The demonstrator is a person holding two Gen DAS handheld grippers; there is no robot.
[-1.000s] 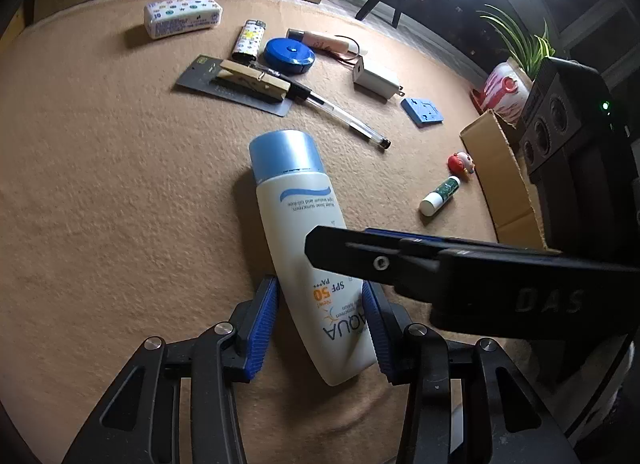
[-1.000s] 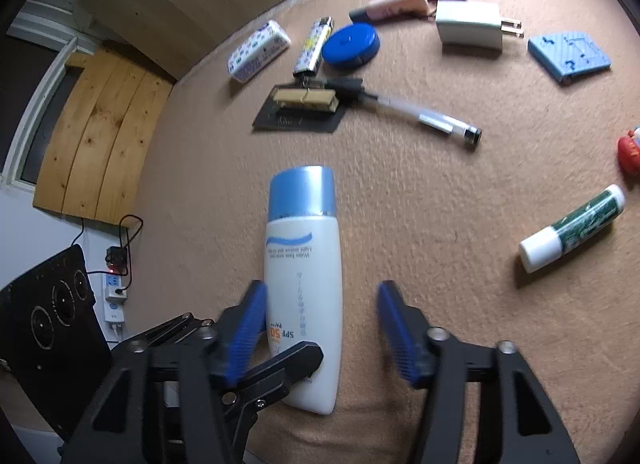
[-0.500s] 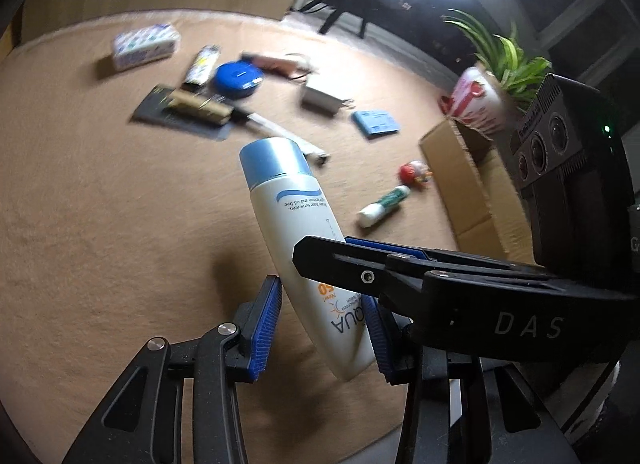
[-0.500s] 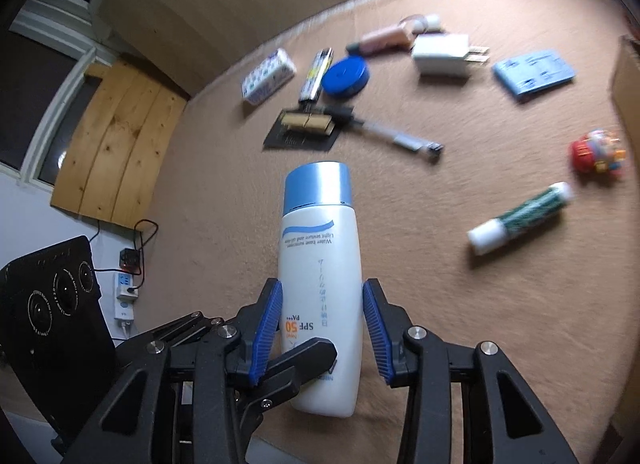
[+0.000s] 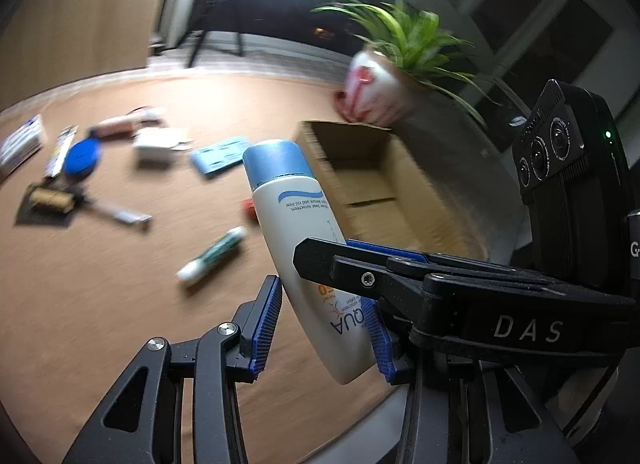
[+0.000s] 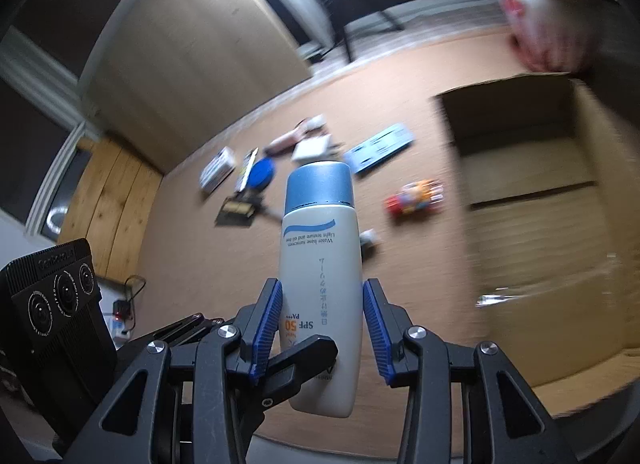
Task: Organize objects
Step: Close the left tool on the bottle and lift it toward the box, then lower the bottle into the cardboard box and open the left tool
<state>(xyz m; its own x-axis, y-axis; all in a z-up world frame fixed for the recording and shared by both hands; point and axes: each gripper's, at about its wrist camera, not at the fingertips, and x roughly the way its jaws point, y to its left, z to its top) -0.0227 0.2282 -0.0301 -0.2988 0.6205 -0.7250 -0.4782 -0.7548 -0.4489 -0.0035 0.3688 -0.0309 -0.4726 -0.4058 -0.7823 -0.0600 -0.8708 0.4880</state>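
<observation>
Right wrist, sunscreen bottle clamped between both tools' pads

one white sunscreen bottle, one open cardboard box, one potted plant, one glue stick, one pen, one blue round tape measure, one white charger, one blue flat card, one small red toy, two grippers: left gripper, right gripper.

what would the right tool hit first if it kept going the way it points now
Probably the mat just short of the box, near the red toy; the bottle it holds would land first. Depth is unclear.
</observation>
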